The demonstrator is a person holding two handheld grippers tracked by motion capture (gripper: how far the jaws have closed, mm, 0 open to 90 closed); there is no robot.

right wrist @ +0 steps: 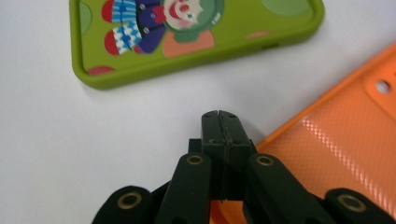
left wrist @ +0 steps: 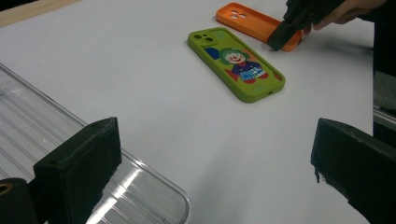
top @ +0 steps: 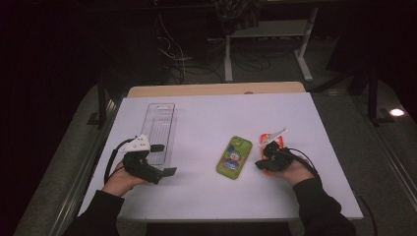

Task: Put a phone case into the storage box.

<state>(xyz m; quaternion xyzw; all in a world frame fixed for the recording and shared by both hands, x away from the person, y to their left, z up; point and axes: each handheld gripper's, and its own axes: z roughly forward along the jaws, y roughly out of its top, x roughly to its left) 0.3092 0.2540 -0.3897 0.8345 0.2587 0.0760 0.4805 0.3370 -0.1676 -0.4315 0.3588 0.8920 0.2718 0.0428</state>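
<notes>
A green phone case (top: pixel 234 157) (left wrist: pixel 236 63) (right wrist: pixel 187 32) with a clown picture lies flat near the middle of the white table (top: pixel 206 118). To its right lies an orange phone case (top: pixel 264 138) (left wrist: pixel 252 18) (right wrist: pixel 345 135). My right gripper (top: pixel 258 164) (right wrist: pixel 218 114) is shut, its jaws pressed together at the orange case's near left edge; I see nothing between the tips. In the left gripper view its tip (left wrist: pixel 278 42) rests against that case's edge. My left gripper (top: pixel 163 159) (left wrist: pixel 215 158) stands open at the near end of a clear plastic tray (top: pixel 160 128) (left wrist: pixel 177 196).
The clear tray runs lengthwise along the table's left side. A wooden strip (top: pixel 216 89) borders the far edge. Beyond it are table legs (top: pixel 307 44) and cables (top: pixel 196 64) on a dark floor.
</notes>
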